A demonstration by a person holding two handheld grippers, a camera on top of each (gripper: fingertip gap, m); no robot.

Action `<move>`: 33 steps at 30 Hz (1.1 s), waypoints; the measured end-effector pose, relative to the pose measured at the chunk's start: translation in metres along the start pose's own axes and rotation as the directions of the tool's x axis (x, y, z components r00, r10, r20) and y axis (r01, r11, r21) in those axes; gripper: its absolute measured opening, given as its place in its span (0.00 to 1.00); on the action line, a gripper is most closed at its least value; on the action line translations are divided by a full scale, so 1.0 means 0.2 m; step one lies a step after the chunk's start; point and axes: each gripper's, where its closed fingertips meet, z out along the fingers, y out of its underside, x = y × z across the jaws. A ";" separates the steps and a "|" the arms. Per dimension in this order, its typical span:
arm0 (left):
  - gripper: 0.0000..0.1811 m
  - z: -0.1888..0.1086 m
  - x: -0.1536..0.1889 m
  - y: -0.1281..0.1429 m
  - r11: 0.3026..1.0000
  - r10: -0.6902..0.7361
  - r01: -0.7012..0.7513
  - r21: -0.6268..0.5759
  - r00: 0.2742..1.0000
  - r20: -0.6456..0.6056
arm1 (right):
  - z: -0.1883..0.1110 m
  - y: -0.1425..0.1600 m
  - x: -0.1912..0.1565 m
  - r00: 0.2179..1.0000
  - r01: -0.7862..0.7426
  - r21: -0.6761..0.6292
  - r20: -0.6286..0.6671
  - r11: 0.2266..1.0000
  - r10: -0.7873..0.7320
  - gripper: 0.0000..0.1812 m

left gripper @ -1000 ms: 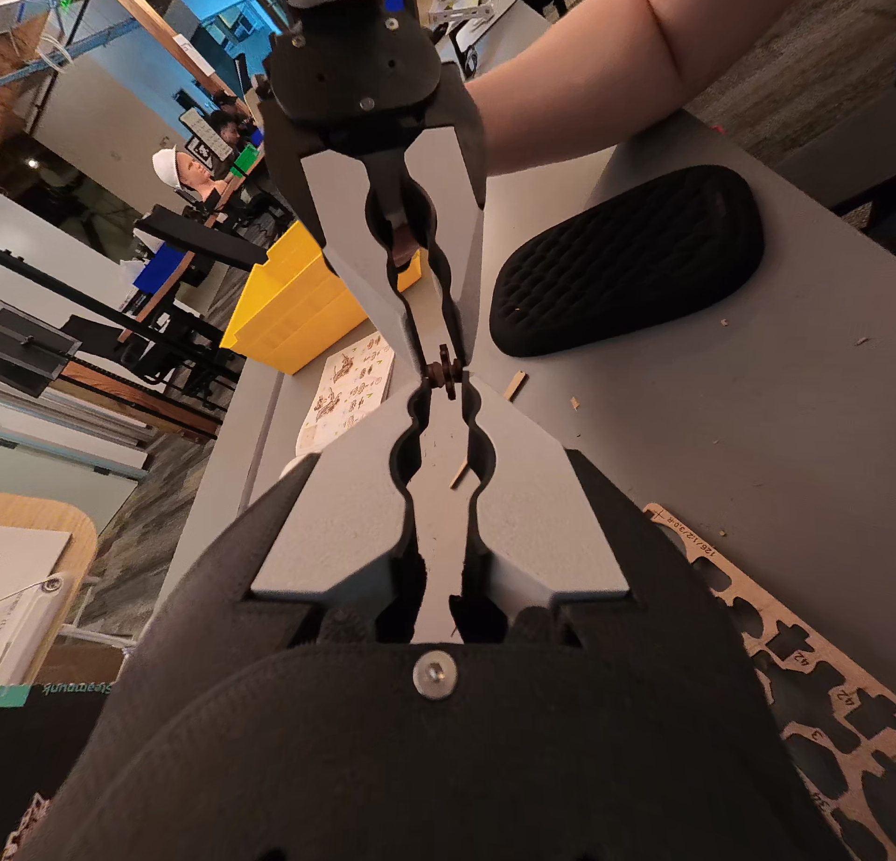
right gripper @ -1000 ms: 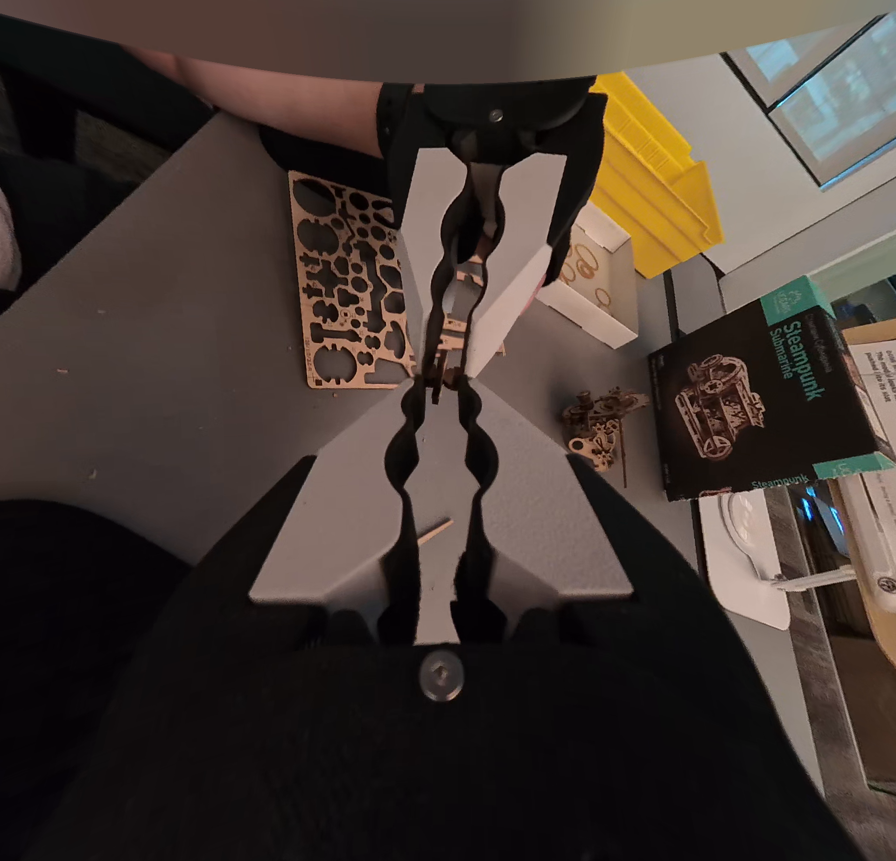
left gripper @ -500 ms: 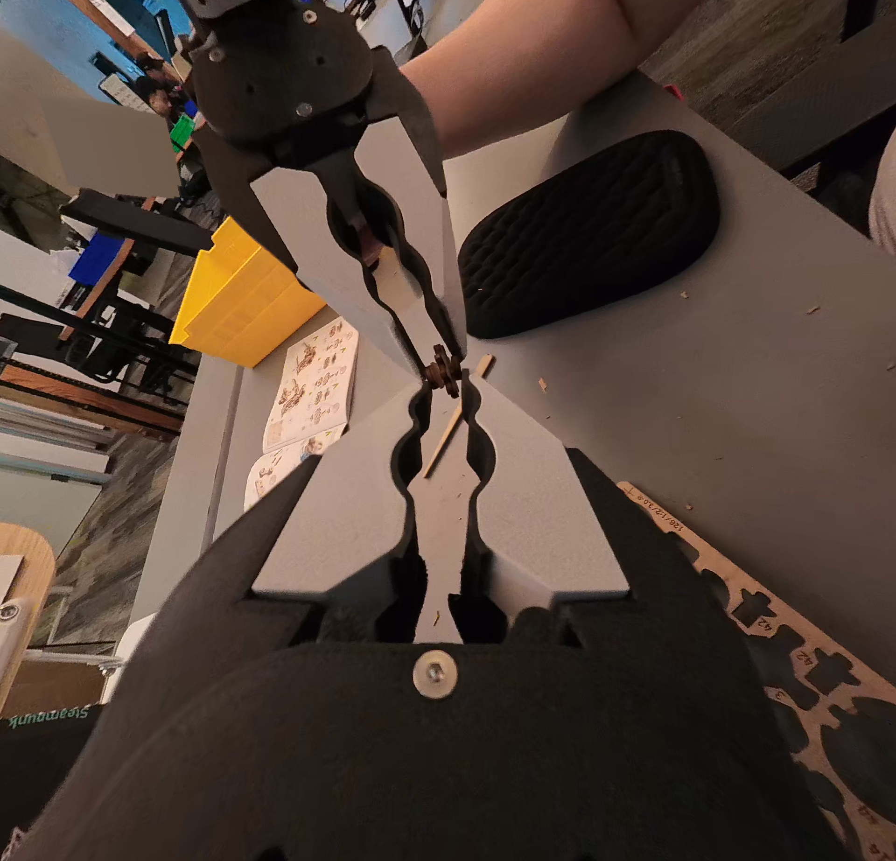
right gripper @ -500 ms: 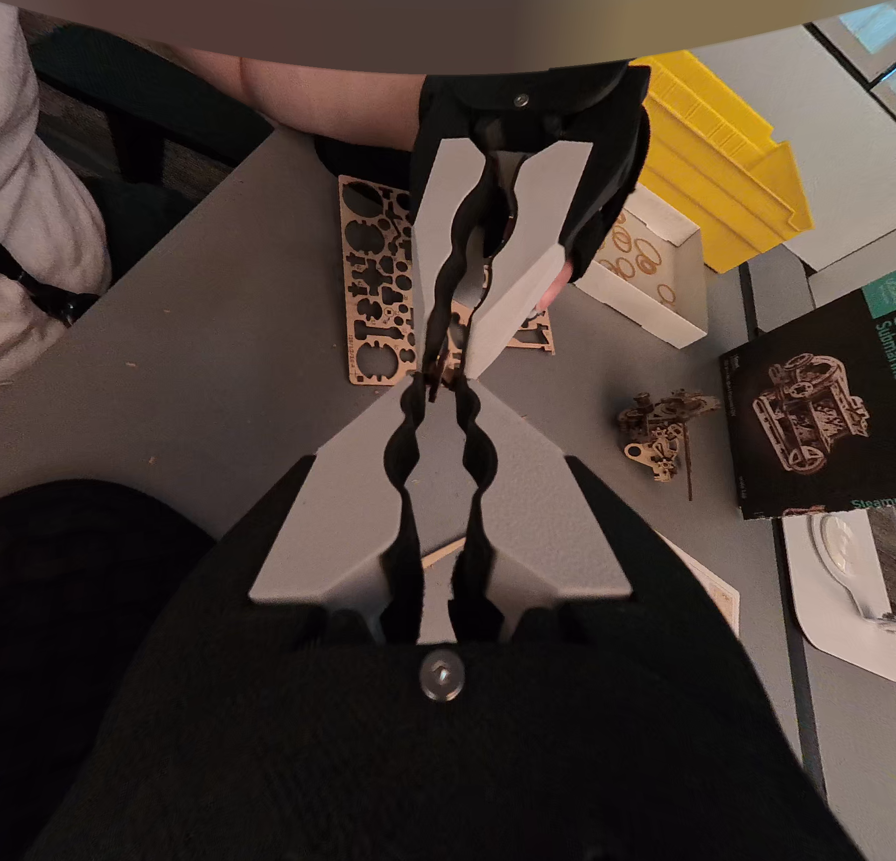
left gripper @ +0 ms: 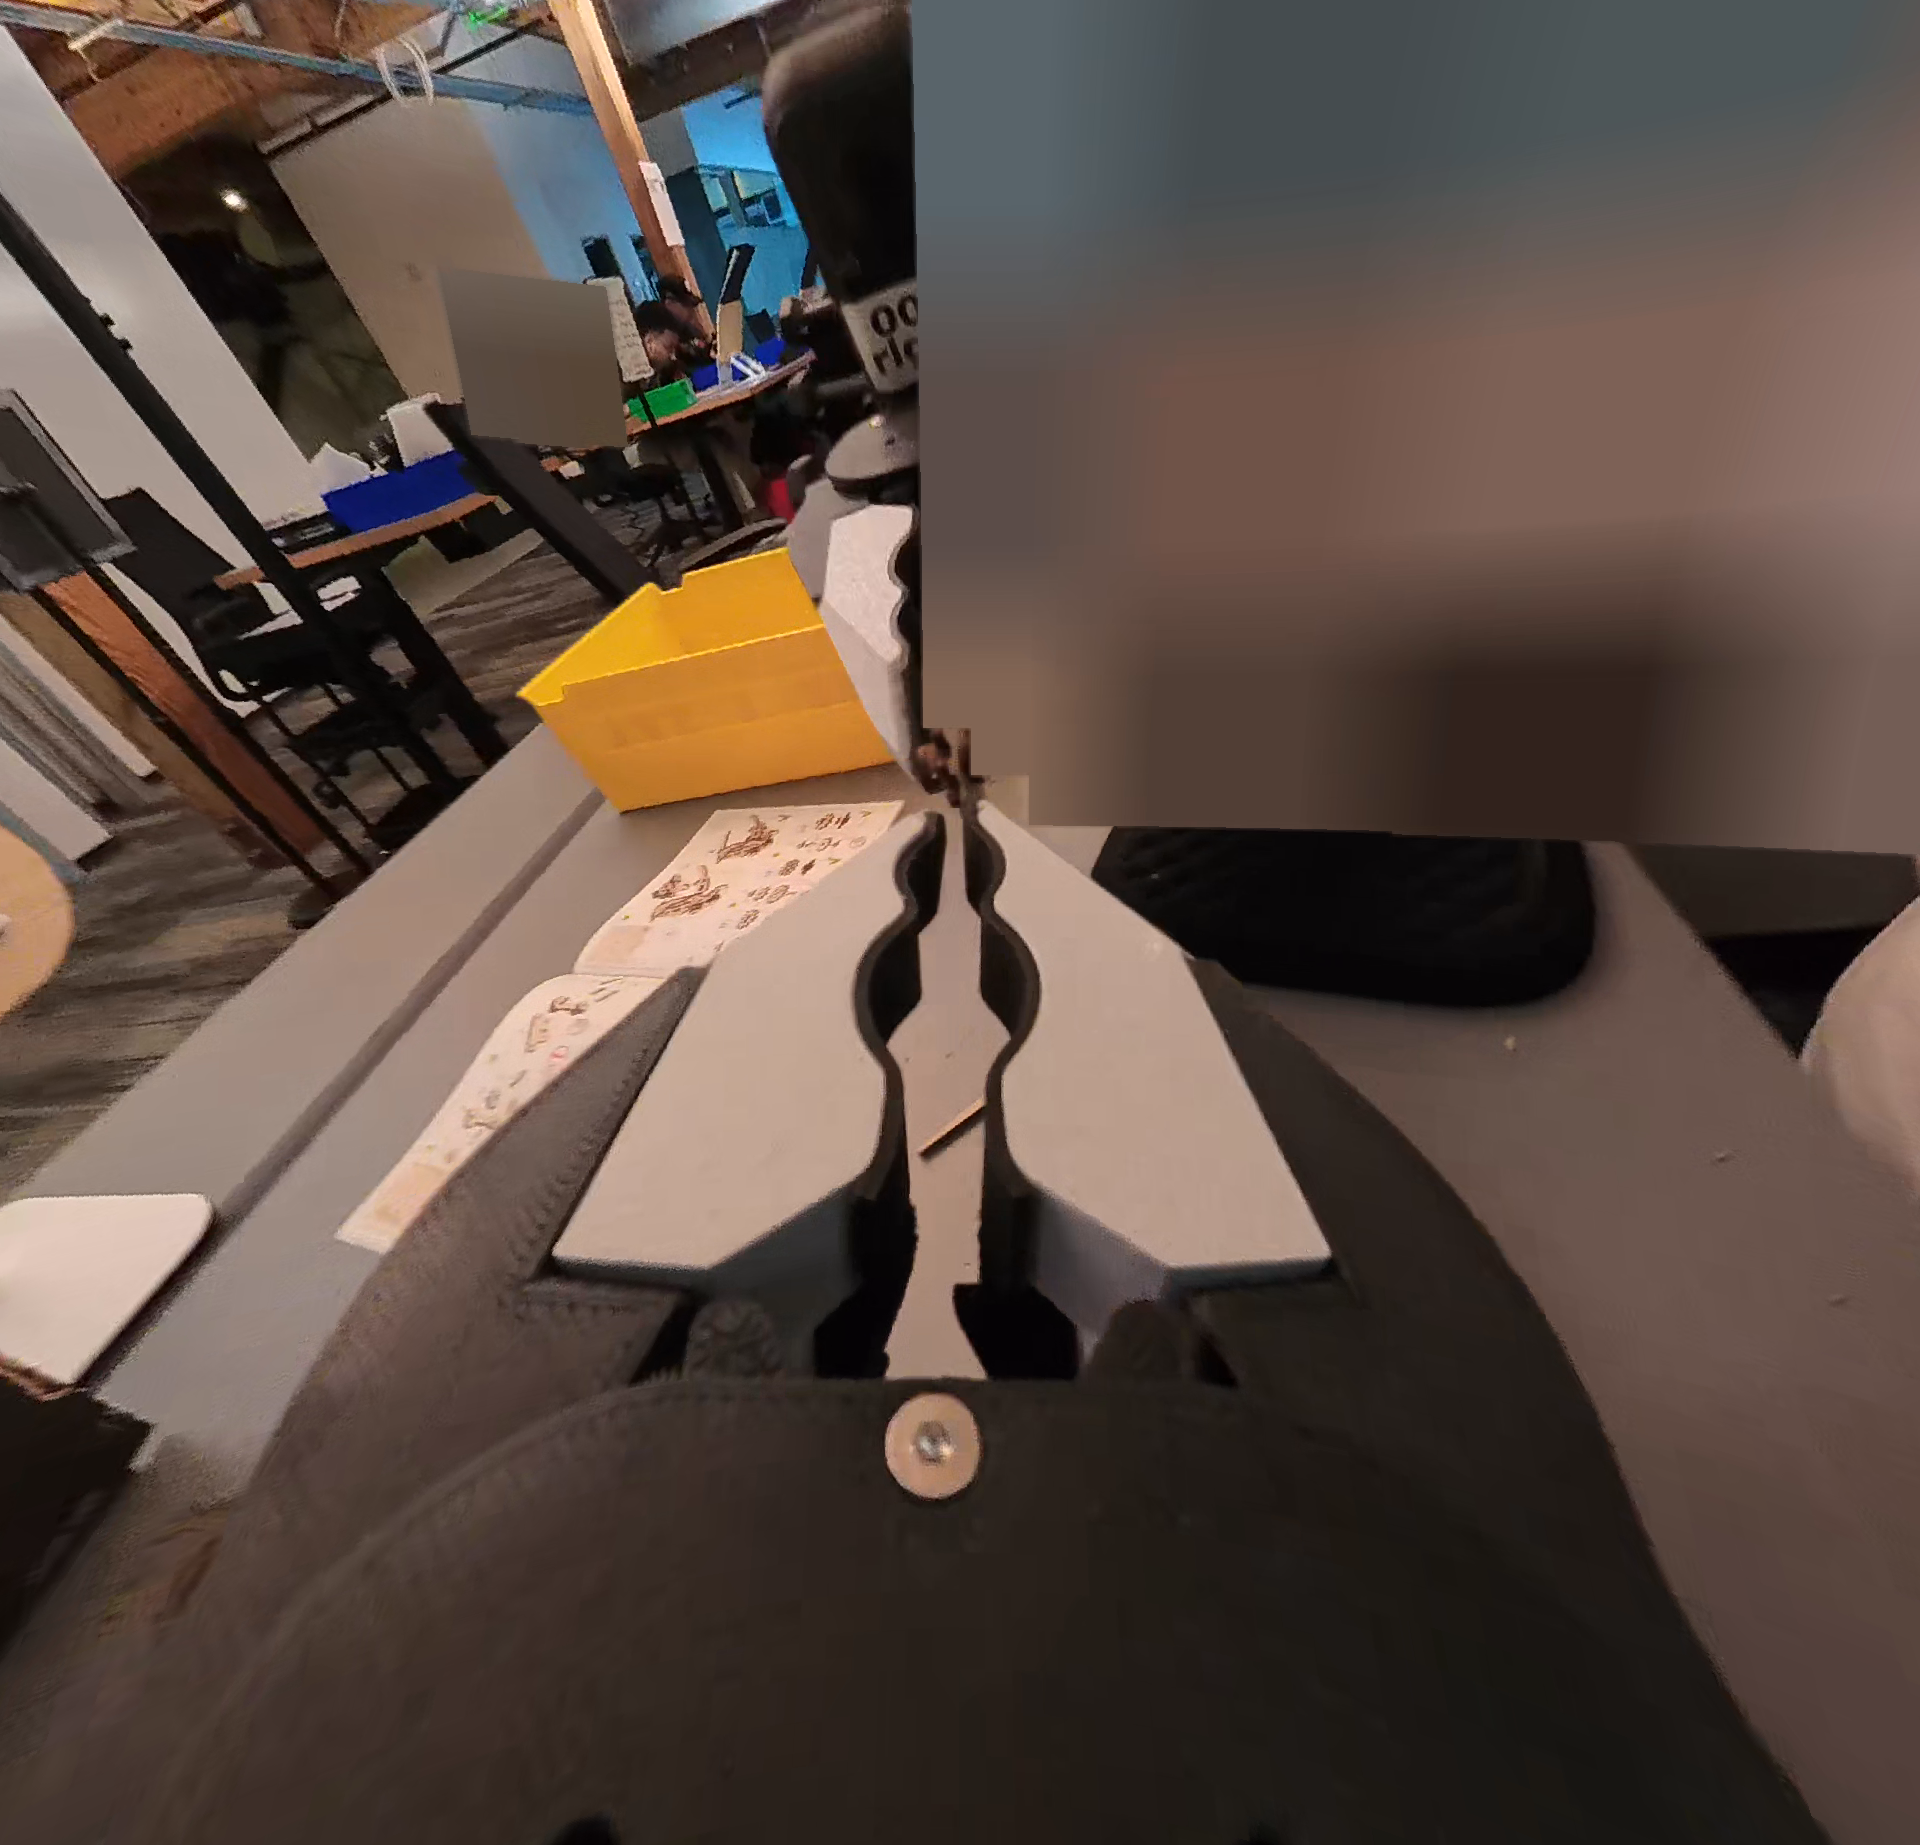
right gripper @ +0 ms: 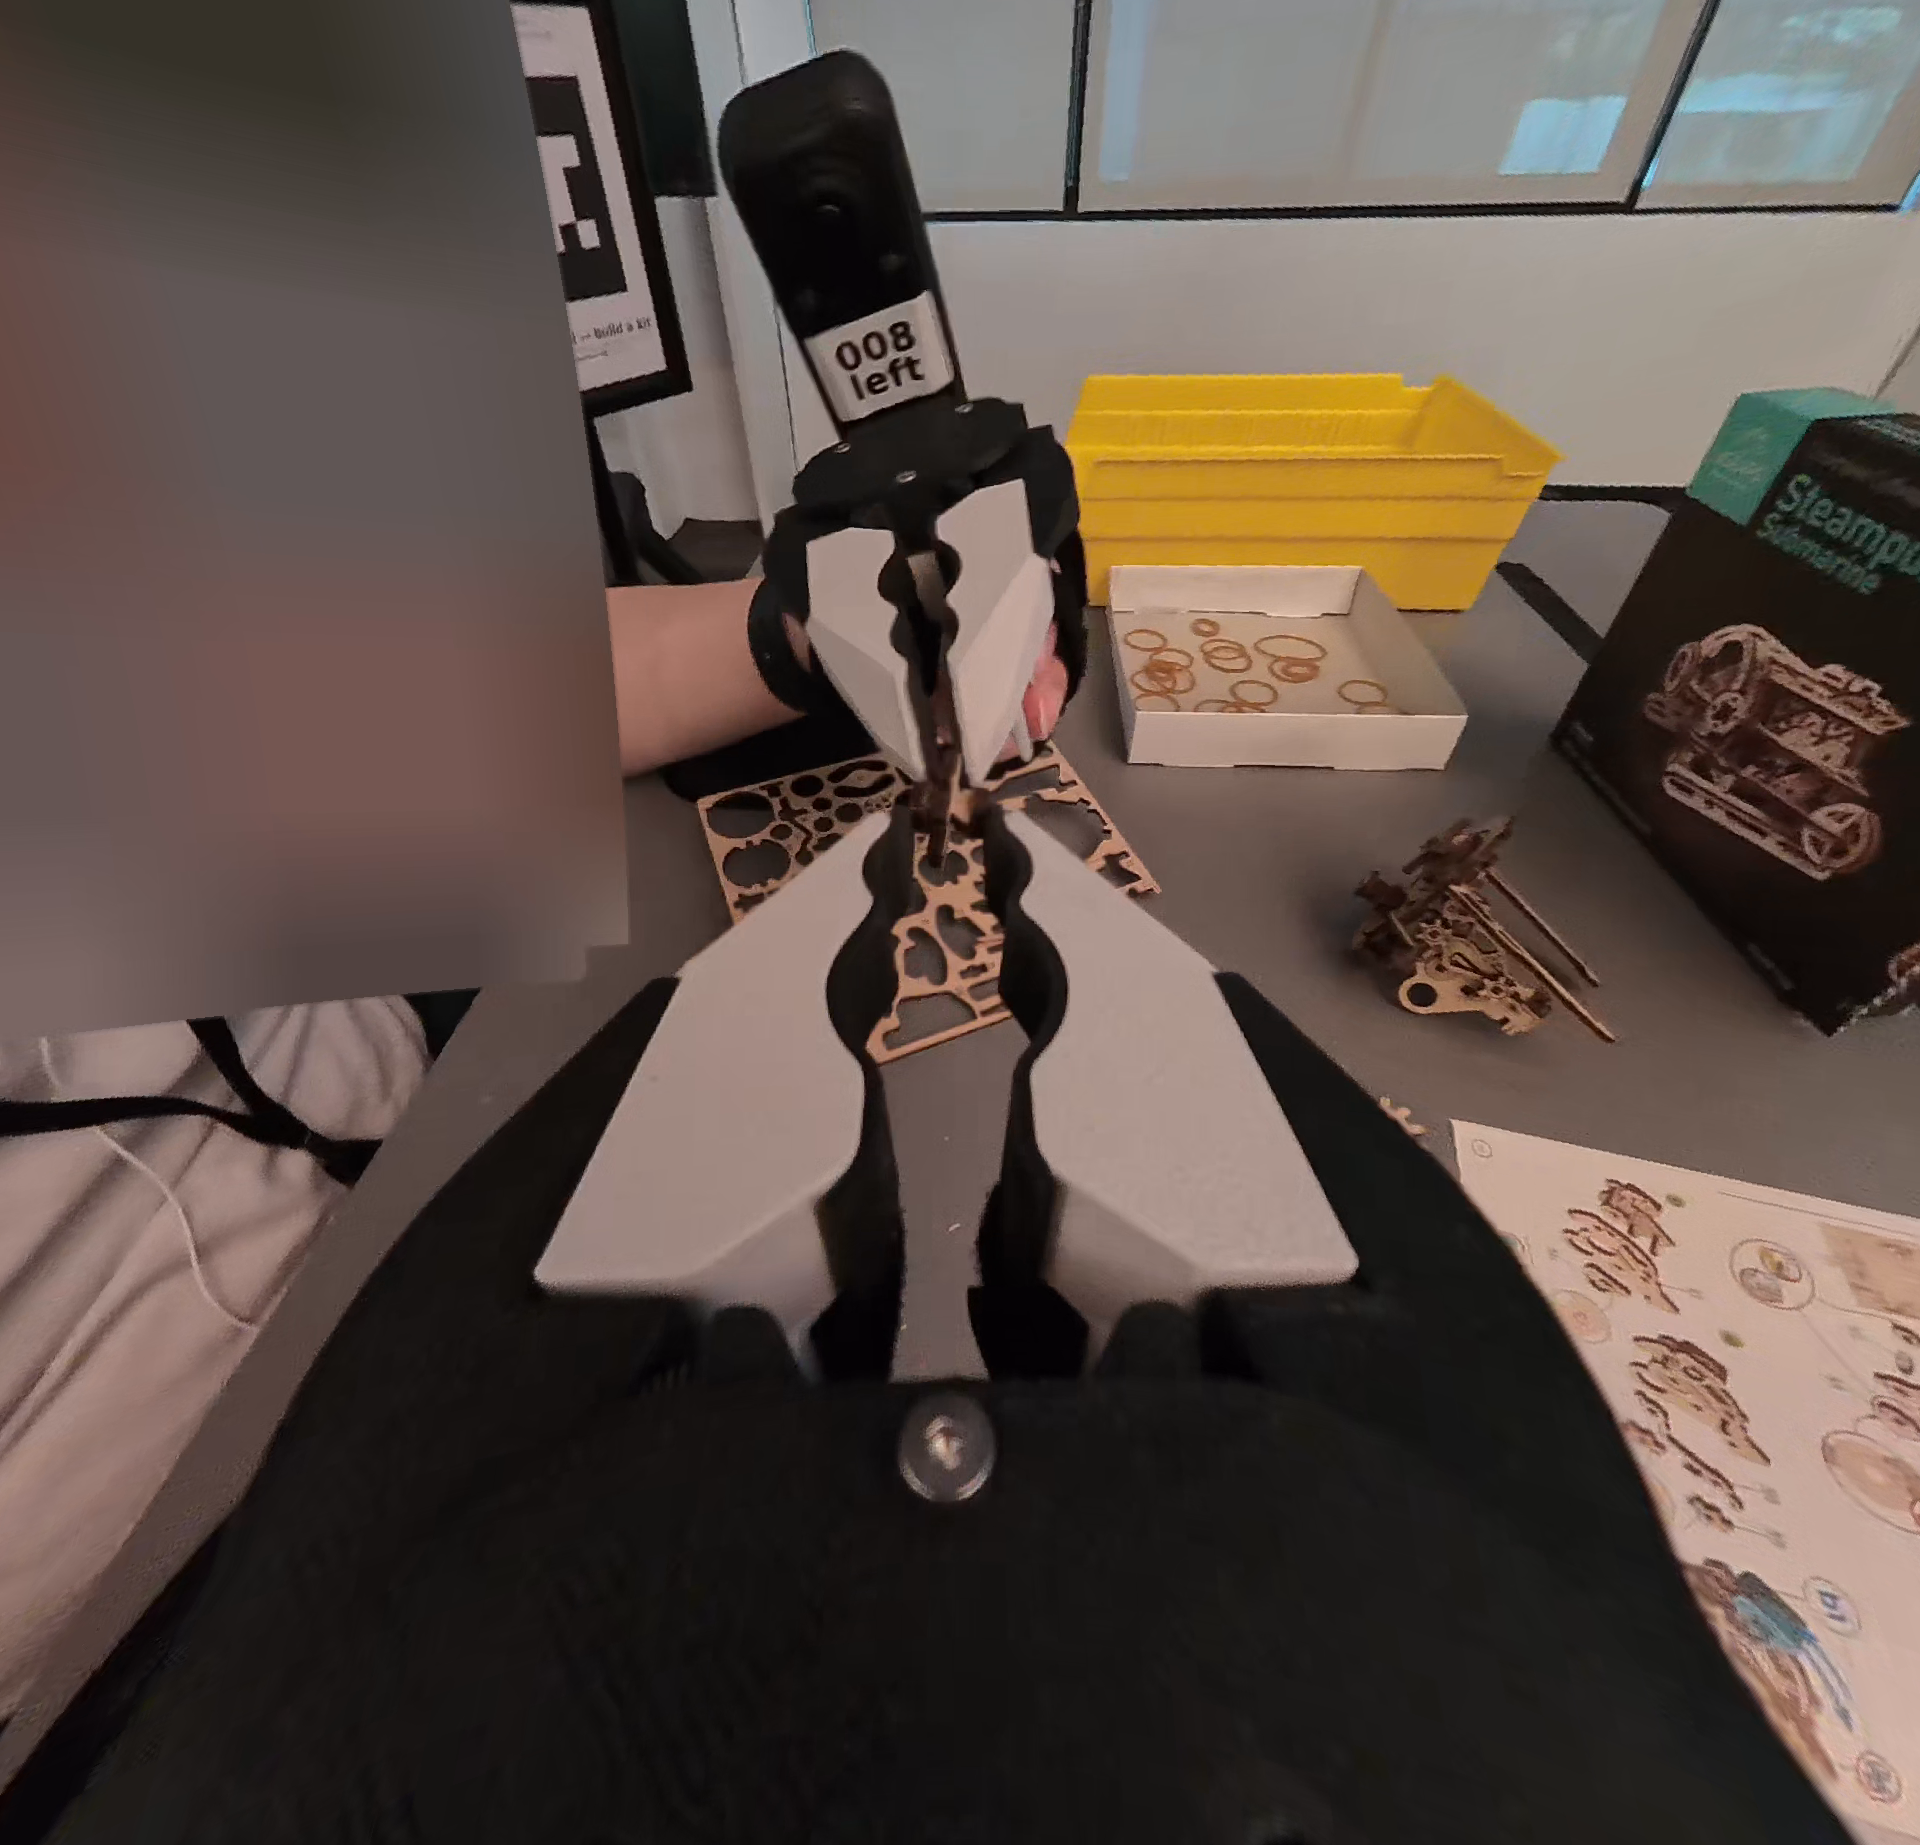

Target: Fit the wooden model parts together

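I hold my two grippers tip to tip above the grey table point(right gripper: 1299, 860). My left gripper point(right gripper: 943, 756) comes down from above. Its two fingers are pinched almost closed on a thin dark wooden part point(right gripper: 941, 746). The part is long and skinny. It points down along those fingers, and its low end pokes out toward my other gripper.

My right gripper point(right gripper: 943, 821) points up and away from me to meet it. Its tips are close together around the low end of the wooden part. There is a small gap, and I cannot tell if the tips really squeeze it.

In the left wrist view my left gripper point(left gripper: 954, 816) has its tips nearly shut on a tiny dark piece point(left gripper: 943, 761). A blurred patch hides most of what is there.

Under the tips lies a flat wooden sheet point(right gripper: 1081, 850) with many cut-out holes. To the right sits a small half-built wooden model point(right gripper: 1455, 943). Behind it stands a dark box point(right gripper: 1745, 756). A white tray point(right gripper: 1288, 746) holds thin rings, and a yellow bin point(right gripper: 1299, 486) is behind that. A paper guide point(right gripper: 1714, 1380) lies near me on the right.
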 end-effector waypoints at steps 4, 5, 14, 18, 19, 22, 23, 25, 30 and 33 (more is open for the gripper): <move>0.04 0.00 -0.03 0.00 0.998 -0.062 0.061 0.008 0.998 0.016 | 0.01 0.00 0.00 0.998 -0.053 0.010 0.022 0.999 0.053 0.07; 0.03 0.00 -0.03 0.00 0.998 -0.065 0.065 0.005 0.998 0.014 | 0.01 0.00 -0.01 0.998 -0.062 0.021 0.033 0.998 0.062 0.07; 0.08 -0.01 -0.02 0.00 0.976 -0.212 0.215 0.041 0.975 -0.062 | 0.02 -0.01 0.02 0.992 -0.124 0.045 0.025 0.991 0.123 0.07; 0.11 0.03 0.00 0.02 0.972 -0.231 0.233 0.020 0.970 -0.080 | 0.02 -0.04 -0.01 0.995 -0.087 0.089 0.048 0.992 0.083 0.07; 0.05 0.04 0.02 0.01 0.977 -0.210 0.213 0.031 0.974 -0.083 | 0.03 -0.04 -0.01 0.996 -0.076 0.093 0.050 0.993 0.071 0.07; 0.01 0.05 0.00 0.00 0.987 -0.142 0.144 0.072 0.989 -0.030 | 0.03 -0.05 0.00 0.999 -0.050 0.115 0.021 0.992 0.048 0.07; 0.01 0.05 0.00 0.00 0.988 -0.139 0.140 0.071 0.990 -0.022 | 0.03 -0.05 0.01 0.999 -0.052 0.117 0.015 0.992 0.051 0.07; 0.02 0.05 -0.01 0.00 0.983 -0.164 0.165 0.077 0.986 -0.028 | 0.03 -0.05 0.01 0.997 -0.072 0.131 0.014 0.989 0.071 0.07; 0.00 0.04 -0.01 0.01 0.974 -0.216 0.219 0.053 0.975 -0.056 | 0.03 -0.04 0.03 0.991 -0.133 0.140 0.041 0.981 0.129 0.07; 0.00 0.04 -0.01 0.04 0.970 -0.242 0.243 0.005 0.968 -0.072 | 0.03 0.00 0.02 0.991 -0.127 0.078 0.048 0.989 0.124 0.07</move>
